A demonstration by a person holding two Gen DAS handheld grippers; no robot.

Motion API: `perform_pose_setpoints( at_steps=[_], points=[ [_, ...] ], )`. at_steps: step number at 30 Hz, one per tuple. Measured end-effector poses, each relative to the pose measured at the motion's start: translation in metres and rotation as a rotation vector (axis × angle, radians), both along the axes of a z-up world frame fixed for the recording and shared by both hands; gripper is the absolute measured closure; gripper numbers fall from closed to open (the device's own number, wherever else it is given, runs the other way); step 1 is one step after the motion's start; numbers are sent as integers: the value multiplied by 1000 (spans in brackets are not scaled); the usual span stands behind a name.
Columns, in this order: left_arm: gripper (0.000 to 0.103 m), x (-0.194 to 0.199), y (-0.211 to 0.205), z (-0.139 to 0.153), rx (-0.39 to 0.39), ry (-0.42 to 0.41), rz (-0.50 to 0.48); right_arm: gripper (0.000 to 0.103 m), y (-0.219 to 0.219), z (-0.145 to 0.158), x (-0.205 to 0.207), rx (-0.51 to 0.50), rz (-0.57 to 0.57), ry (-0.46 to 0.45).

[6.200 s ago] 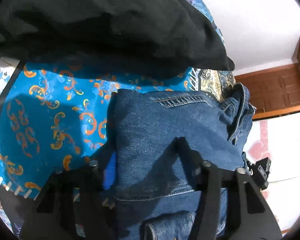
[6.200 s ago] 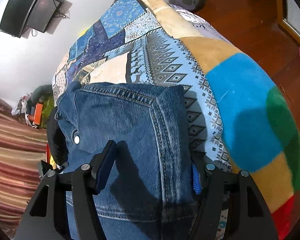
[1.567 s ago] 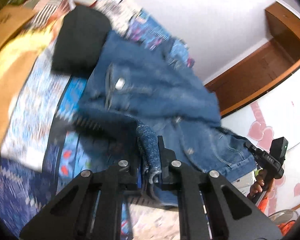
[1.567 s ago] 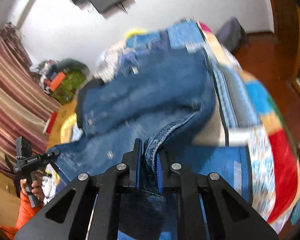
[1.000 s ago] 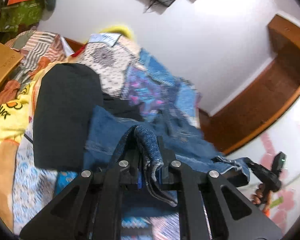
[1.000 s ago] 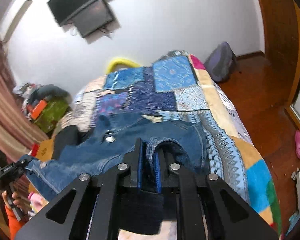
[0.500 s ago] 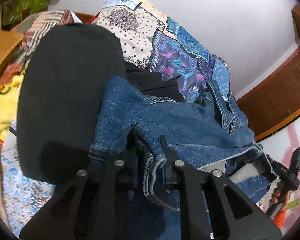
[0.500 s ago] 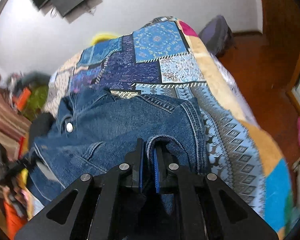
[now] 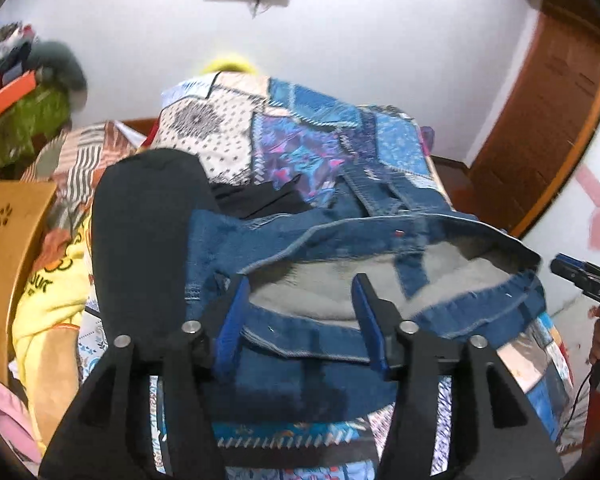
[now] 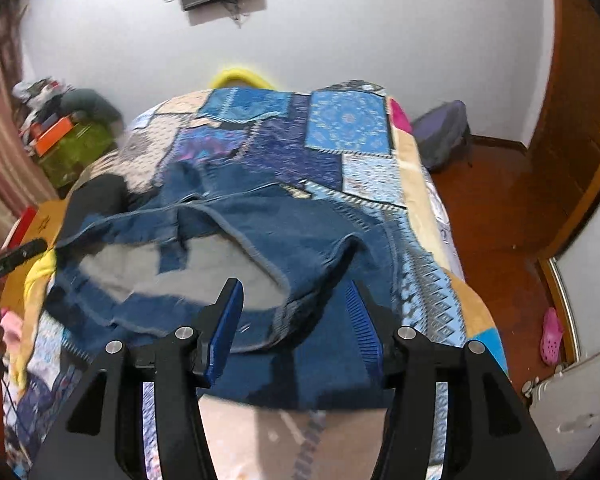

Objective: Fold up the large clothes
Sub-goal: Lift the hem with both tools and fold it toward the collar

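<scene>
The denim jacket [image 9: 324,248] is lying on the bed [image 10: 352,128], its grey lining facing up. Both the left tongs [image 9: 300,320] and the right tongs [image 10: 296,316] have just been opening and are now standing apart, pressing on nothing, with the hem lying loose below them. To do this well, the person is needing to draw both tongs back together, so the fold is not dragging.
</scene>
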State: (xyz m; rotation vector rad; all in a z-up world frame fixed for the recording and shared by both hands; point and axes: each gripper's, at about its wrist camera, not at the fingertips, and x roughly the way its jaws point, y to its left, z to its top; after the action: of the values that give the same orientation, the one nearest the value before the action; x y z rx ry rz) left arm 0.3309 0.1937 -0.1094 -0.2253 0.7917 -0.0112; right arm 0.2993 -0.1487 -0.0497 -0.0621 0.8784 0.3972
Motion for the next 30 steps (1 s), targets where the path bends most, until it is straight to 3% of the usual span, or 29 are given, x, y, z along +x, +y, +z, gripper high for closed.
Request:
perform_pose_setpoints(
  at_steps=[5, 15, 18, 19, 23, 25, 28, 30],
  points=[
    [43, -12, -18, -8, 1, 36, -62, 52, 17, -8, -16, -25, 61, 21],
    [43, 3, -48, -85, 6, 256, -167, 52, 57, -61, -18, -111, 173, 148],
    [43, 15, -46, -99, 43, 278, -162, 51, 70, -79, -12, -167, 193, 165],
    [43, 21, -43, -103, 39, 285, -159, 46, 72, -81, -11, -175, 203, 150],
    [43, 45, -31, -105, 12, 275, -155, 40, 87, -78, -1, -193, 255, 97],
    [43, 60, -28, -100, 54, 256, -132, 40, 93, -77, 16, -208, 257, 83],
    [43, 87, -19, -86, 56, 216, -129, 40, 96, -75, 45, -207, 226, 81],
    [43, 105, -15, -76, 115, 186, -90, 40, 95, -71, 70, -184, 173, 85]
  ],
)
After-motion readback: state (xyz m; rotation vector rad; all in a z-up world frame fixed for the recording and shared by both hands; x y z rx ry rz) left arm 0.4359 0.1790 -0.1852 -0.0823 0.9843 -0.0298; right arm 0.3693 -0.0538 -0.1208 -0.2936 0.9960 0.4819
